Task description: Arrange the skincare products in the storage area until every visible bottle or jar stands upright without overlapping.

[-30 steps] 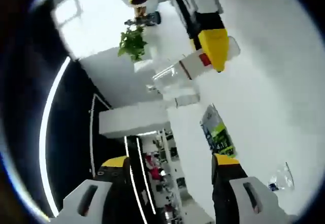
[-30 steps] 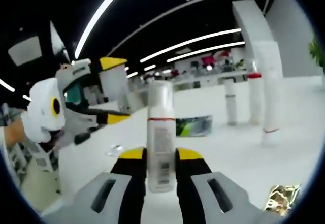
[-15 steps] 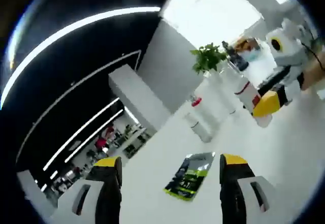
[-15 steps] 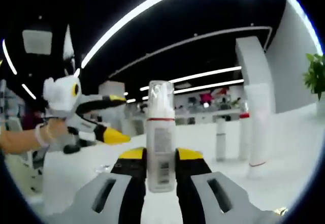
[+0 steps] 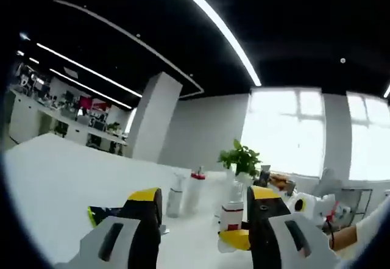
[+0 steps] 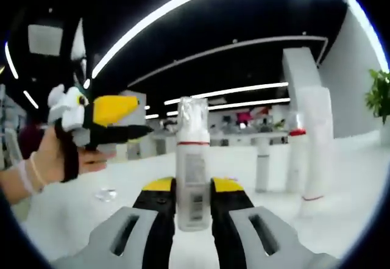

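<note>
Right gripper (image 6: 194,205) has its fingers clamped on a white pump bottle (image 6: 193,159), upright, dead centre, red band near its top. Behind it at two o'clock on the white desk (image 6: 341,220), three more bottles (image 6: 317,144) stand upright, near one another. At nine o'clock the left gripper (image 6: 100,119) hangs in a person's hand (image 6: 58,159). In the left gripper view, the left gripper (image 5: 204,220) has its fingers wide apart on nothing; between them stand bottles (image 5: 194,193) on the desk (image 5: 55,171), a plant (image 5: 241,158) behind.
</note>
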